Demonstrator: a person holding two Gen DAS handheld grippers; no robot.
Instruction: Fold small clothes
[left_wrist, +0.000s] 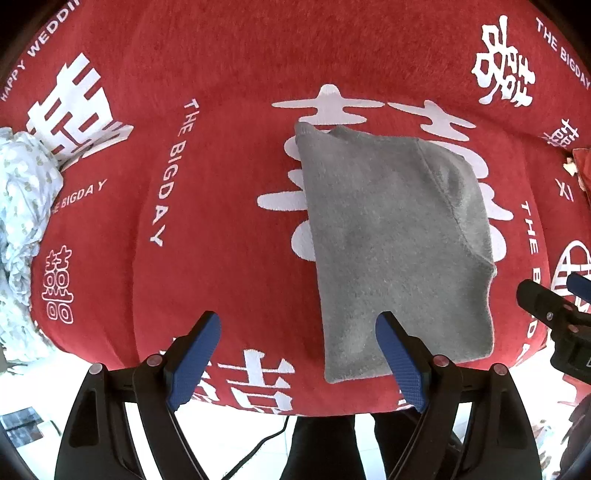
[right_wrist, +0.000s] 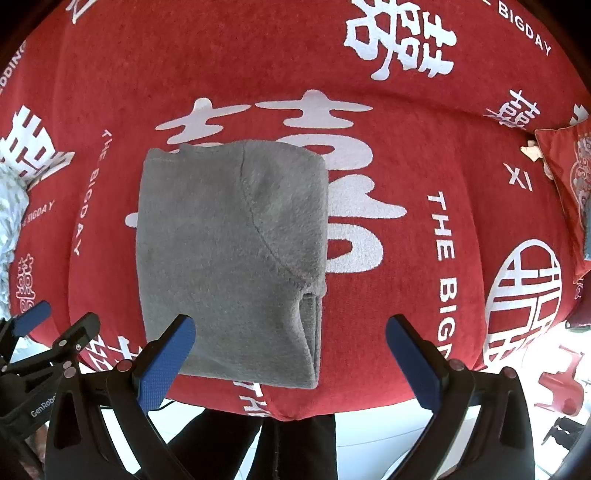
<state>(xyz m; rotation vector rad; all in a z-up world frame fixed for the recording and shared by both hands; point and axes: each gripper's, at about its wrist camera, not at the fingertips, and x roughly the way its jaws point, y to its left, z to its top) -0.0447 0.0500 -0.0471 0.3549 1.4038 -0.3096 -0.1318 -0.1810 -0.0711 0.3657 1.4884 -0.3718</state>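
Red blanket (right_wrist: 424, 122) reads "THE BIGDAY" — left gripper (left_wrist: 299, 356) and right gripper (right_wrist: 291, 354) both spread, empty.

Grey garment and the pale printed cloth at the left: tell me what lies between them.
Only bare red blanket with white lettering lies between the grey garment and the pale printed cloth, seen in the left wrist view.

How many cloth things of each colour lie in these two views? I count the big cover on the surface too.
Grey: 1, the folded grey garment
Red: 2, the red cover and a red cushion at the right edge
Pale patterned: 1, a crumpled cloth at the left edge
Total: 4
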